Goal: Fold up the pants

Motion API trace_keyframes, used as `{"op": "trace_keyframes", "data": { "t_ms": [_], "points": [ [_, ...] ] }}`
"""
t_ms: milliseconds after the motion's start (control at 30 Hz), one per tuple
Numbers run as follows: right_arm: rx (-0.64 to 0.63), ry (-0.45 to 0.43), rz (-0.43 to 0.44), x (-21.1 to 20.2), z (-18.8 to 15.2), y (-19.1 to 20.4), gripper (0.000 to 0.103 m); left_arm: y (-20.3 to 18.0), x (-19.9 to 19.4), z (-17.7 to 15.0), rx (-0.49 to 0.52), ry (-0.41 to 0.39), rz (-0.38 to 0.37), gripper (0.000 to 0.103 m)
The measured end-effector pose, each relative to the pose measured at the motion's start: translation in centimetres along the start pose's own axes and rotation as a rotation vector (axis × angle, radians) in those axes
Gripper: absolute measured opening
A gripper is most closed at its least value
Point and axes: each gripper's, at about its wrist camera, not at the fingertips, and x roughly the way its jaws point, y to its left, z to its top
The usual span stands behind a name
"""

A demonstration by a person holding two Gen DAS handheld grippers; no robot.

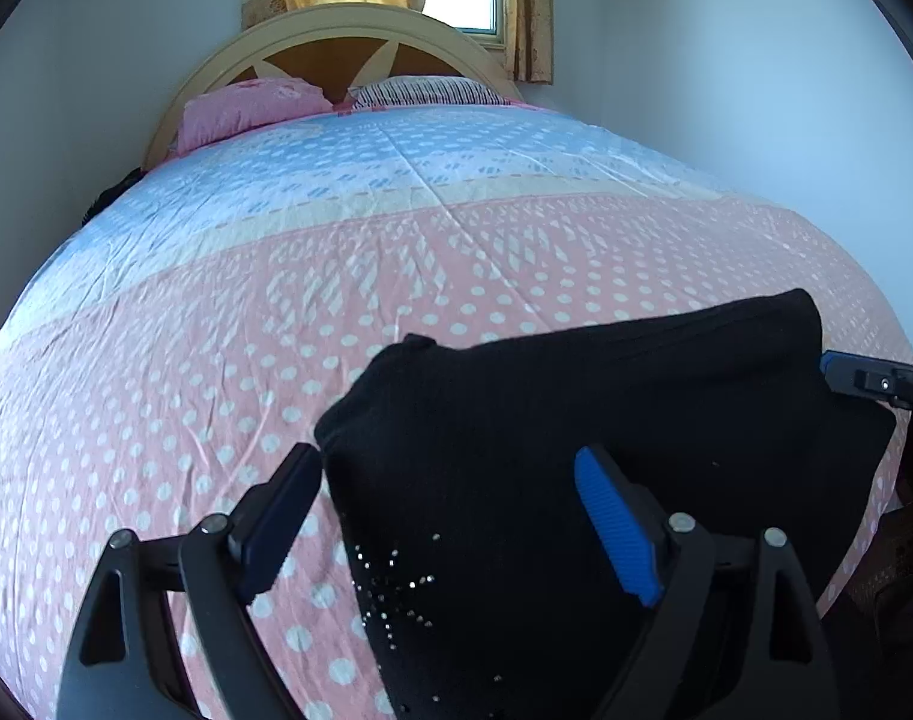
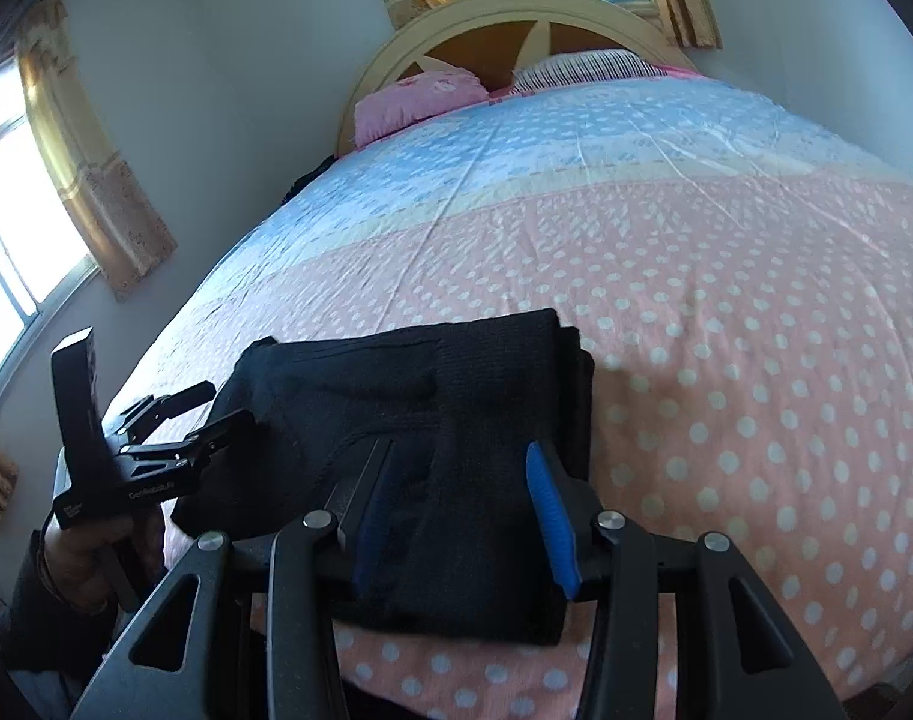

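Observation:
The black pants point(image 1: 576, 420) lie folded into a thick block near the bed's front edge, with a small rhinestone pattern point(image 1: 396, 588) on the near part. My left gripper point(image 1: 447, 456) is open wide over the block's left edge: one finger is beside the fabric on the cover, the blue pad point(image 1: 612, 528) above the fabric. In the right wrist view the pants point(image 2: 444, 384) lie under my right gripper point(image 2: 461, 447), whose jaws stand apart astride the near right part without pressing it. The left gripper point(image 2: 216, 405) shows at the block's left side.
The bed cover point(image 1: 216, 360) is pink with white dots, turning blue toward the headboard point(image 1: 336, 30). A pink pillow point(image 1: 246, 111) and a striped pillow point(image 1: 426, 90) lie at the head. Curtained windows point(image 2: 12, 228) are on the walls. A person's hand point(image 2: 78, 558) holds the left gripper.

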Motion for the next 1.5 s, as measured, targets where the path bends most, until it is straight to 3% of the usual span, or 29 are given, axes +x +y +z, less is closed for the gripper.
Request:
{"op": "trace_keyframes", "data": {
  "t_ms": [267, 667, 833, 1000, 1100, 1233, 1333, 1500],
  "points": [
    [-0.113, 0.057, -0.061, 0.0, -3.5, 1.1, 0.046, -0.3, -1.8, -1.5, 0.020, -0.010, -0.001, 0.094],
    [-0.157, 0.023, -0.086, 0.1, -5.0, 1.2, 0.047, 0.4, -0.9, -2.2, -0.033, 0.012, -0.036, 0.099],
    [-0.140, 0.038, -0.056, -0.9, -3.4, 1.3, 0.047, 0.4, -1.0, -2.2, -0.034, 0.013, -0.037, 0.100],
    [-0.101, -0.062, -0.042, -1.9, 0.3, 0.9, 0.047, 0.1, -1.8, -2.3, -0.011, 0.003, -0.022, 0.100],
    [-0.091, -0.080, -0.022, -0.5, 2.4, 0.9, 0.047, -0.6, -2.0, -2.1, 0.019, -0.004, -0.023, 0.100],
    [-0.061, -0.034, 0.001, 2.9, 4.3, 0.5, 0.047, -0.9, -1.9, -2.2, 0.038, 0.005, -0.023, 0.100],
    [-0.042, 0.042, -0.024, 5.4, 4.6, -0.5, 0.047, -0.6, -1.8, -2.1, 0.031, 0.006, -0.020, 0.100],
    [-0.012, -0.014, -0.005, 2.9, 3.5, -0.9, 0.047, 0.2, -1.6, -2.1, 0.010, 0.010, -0.024, 0.100]
  ]
}}
